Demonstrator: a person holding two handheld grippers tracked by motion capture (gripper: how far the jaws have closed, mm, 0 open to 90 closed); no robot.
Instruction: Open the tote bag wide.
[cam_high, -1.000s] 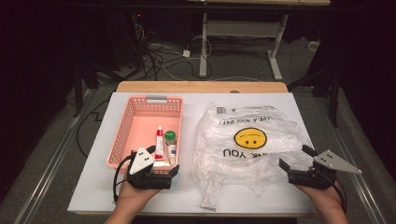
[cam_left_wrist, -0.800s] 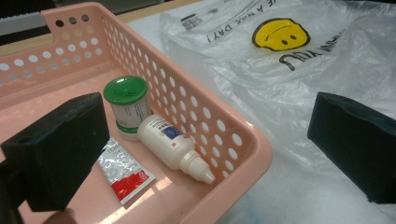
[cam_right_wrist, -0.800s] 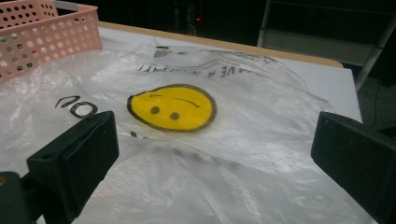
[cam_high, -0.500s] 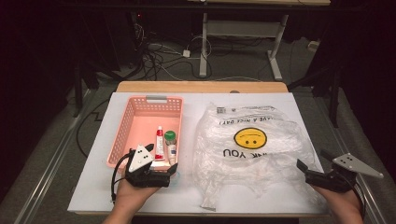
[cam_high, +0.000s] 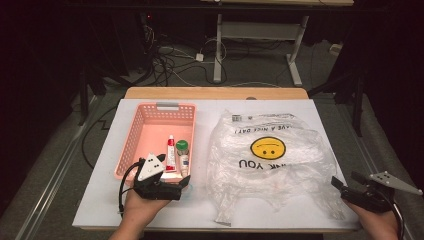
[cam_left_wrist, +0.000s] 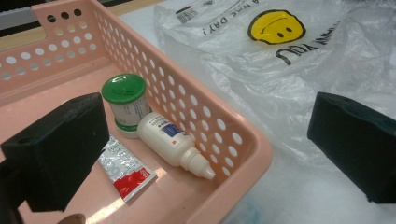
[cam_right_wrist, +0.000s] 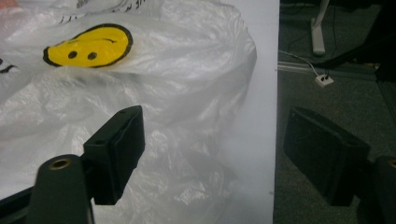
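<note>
Spread wide, the left gripper (cam_high: 186, 184) straddles the near right corner of the pink basket (cam_high: 131, 145), gripping nothing. Jaws on the right gripper (cam_high: 338, 186) have just been closing but stand apart, with only the near right edge of the plastic bag (cam_high: 270, 170) between them. Judging by this, the step is catching the bag's edge; next, the pads must meet on the film. Clear, crinkled, with a yellow smiley, the bag lies flat right of the basket.
</note>
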